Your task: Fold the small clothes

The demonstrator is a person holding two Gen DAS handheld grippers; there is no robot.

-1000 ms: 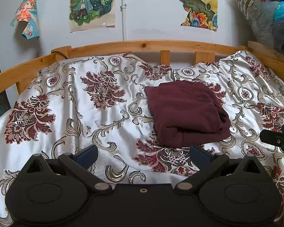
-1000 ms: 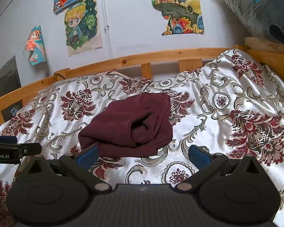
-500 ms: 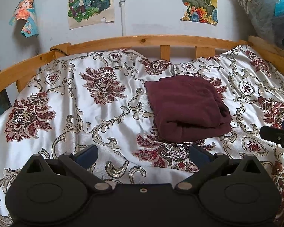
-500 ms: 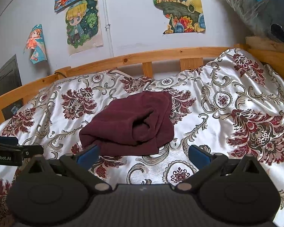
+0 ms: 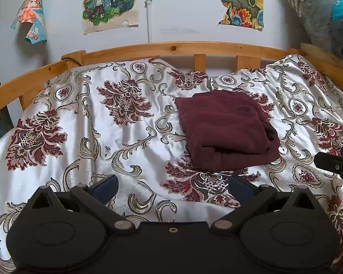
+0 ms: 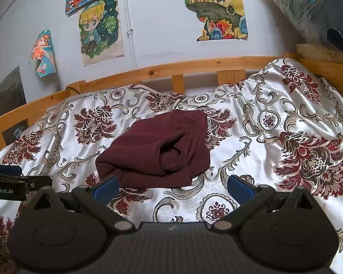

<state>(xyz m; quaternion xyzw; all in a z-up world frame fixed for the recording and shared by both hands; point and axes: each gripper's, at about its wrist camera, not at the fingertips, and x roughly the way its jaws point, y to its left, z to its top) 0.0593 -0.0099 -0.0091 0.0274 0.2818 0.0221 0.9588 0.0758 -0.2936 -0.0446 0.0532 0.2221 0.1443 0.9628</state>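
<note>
Maroon garment (image 5: 226,130) folded mid-bed, nearer headboard rail (image 5: 171,48). Left gripper (image 5: 171,187), right gripper (image 6: 172,186) both spread wide, empty. Risk: slick satin bedspread (image 5: 80,125) slides, loose fold flops apart.

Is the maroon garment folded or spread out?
Folded: the maroon garment lies as a compact, layered bundle on the bedspread, neither gripper touching it.

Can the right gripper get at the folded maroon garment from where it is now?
Probably yes. The right gripper has its jaws open and empty, the maroon garment lies just ahead on the bedspread, and nothing sits between them.
</note>
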